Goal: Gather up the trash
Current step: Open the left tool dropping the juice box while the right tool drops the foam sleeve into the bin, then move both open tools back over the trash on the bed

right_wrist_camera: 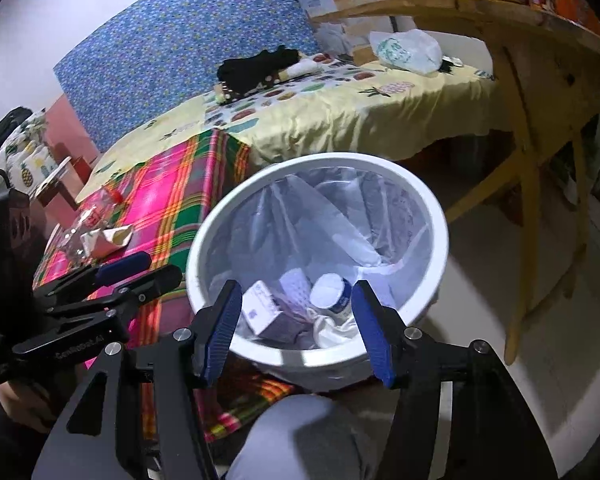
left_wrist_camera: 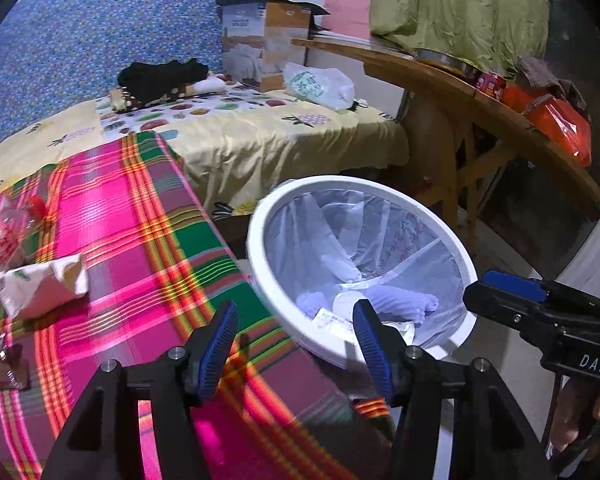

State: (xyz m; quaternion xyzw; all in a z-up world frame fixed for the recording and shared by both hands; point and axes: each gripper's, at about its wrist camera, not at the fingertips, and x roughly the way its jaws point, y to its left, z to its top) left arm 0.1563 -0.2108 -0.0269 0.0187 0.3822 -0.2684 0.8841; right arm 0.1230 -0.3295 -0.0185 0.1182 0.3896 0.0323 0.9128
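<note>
A white bin (left_wrist_camera: 260,248) (right_wrist_camera: 204,248) lined with a clear bag stands beside the bed. Inside it lie a small box (right_wrist_camera: 260,308), a white cup (right_wrist_camera: 330,290) and crumpled paper. My right gripper (right_wrist_camera: 297,286) (left_wrist_camera: 488,290) hangs open over the bin's near rim, nothing between its pads. My left gripper (left_wrist_camera: 296,308) (right_wrist_camera: 156,268) is open and empty over the edge of the pink plaid cloth (left_wrist_camera: 140,240). On that cloth lie a crumpled white carton (left_wrist_camera: 40,288) (right_wrist_camera: 108,238), a clear bottle with a red cap (left_wrist_camera: 8,232) (right_wrist_camera: 88,220) and a brown wrapper (left_wrist_camera: 4,368).
A wooden table (left_wrist_camera: 440,76) stands right of the bin, bearing tins and an orange bag (left_wrist_camera: 552,120). At the back of the bed sit a cardboard box (left_wrist_camera: 264,40), a white plastic bag (left_wrist_camera: 320,84) and black clothing (left_wrist_camera: 164,74). A person's knee (right_wrist_camera: 300,432) is below the bin.
</note>
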